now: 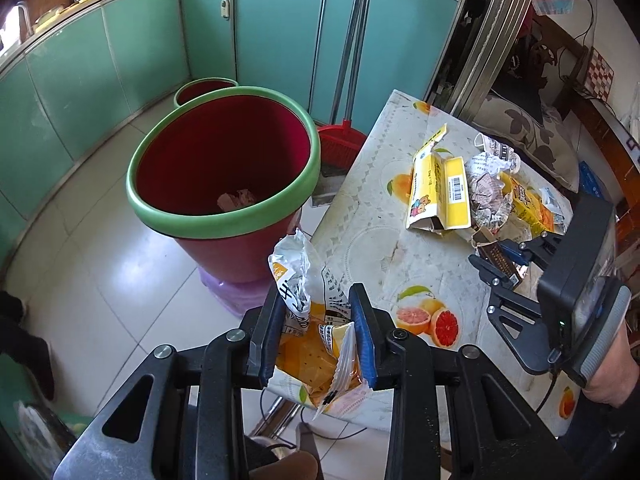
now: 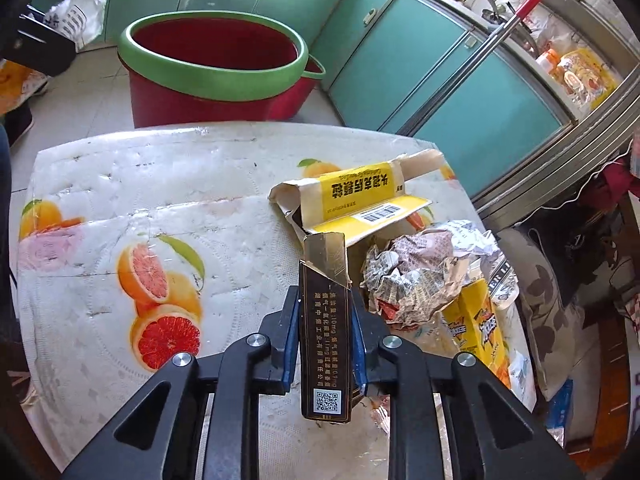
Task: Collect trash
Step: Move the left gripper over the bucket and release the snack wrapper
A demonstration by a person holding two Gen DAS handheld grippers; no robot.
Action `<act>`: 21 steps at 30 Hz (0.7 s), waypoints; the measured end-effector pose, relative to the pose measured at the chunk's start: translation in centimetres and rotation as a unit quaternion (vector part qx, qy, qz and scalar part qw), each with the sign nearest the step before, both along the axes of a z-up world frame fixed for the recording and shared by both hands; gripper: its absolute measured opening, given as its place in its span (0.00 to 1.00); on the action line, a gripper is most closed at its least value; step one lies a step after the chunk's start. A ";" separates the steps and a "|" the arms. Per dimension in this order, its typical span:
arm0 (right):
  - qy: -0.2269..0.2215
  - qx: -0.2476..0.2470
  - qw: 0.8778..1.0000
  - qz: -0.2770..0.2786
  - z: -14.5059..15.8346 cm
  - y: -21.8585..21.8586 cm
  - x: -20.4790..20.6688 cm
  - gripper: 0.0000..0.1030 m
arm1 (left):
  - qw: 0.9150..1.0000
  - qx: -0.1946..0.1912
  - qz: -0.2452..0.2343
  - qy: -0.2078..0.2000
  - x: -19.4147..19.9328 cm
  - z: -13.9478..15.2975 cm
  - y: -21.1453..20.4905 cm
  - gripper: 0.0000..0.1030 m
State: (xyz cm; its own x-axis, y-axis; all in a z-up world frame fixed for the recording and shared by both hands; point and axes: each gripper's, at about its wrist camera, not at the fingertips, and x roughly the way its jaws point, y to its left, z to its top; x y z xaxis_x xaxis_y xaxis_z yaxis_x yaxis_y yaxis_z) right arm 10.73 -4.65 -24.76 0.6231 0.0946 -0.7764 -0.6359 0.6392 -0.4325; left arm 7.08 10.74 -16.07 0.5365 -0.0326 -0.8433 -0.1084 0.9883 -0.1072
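Observation:
My left gripper (image 1: 318, 304) is shut on a crumpled orange and white snack wrapper (image 1: 310, 344), held over the table's near corner, short of the red bin with a green rim (image 1: 224, 168). A scrap of paper lies at the bin's bottom. My right gripper (image 2: 324, 300) is shut on a dark brown cigarette box (image 2: 325, 336) with a torn flap, its blue pads pressing both narrow sides. In the left wrist view the right gripper (image 1: 500, 256) grips that box (image 1: 498, 258) at the table's right side. A flattened yellow carton (image 2: 360, 200), crumpled newspaper (image 2: 424, 272) and a yellow packet (image 2: 476, 328) lie beyond.
The table (image 2: 120, 184) wears a white cloth printed with citrus fruit. A red broom (image 1: 340, 140) and its metal handle lean on teal cabinets (image 1: 280, 40) behind the bin. A cushion (image 1: 532, 132) lies right of the table. A second red bin (image 1: 204, 88) stands behind the first.

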 end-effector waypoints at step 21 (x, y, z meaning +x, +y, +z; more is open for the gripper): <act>-0.005 0.156 0.978 -0.135 12.7 -7.3 -2.9 0.19 | 0.999 0.007 -0.040 -0.031 2.7 3.0 -2.2 0.30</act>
State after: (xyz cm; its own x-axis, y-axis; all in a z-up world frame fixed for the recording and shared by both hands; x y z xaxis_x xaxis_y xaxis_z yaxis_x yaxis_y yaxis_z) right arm 7.85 -11.94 -12.01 0.6661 0.1571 -0.7291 -0.4216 0.8857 -0.1943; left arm 9.78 8.51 -13.06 0.5840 -0.0657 -0.8091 -0.0231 0.9950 -0.0975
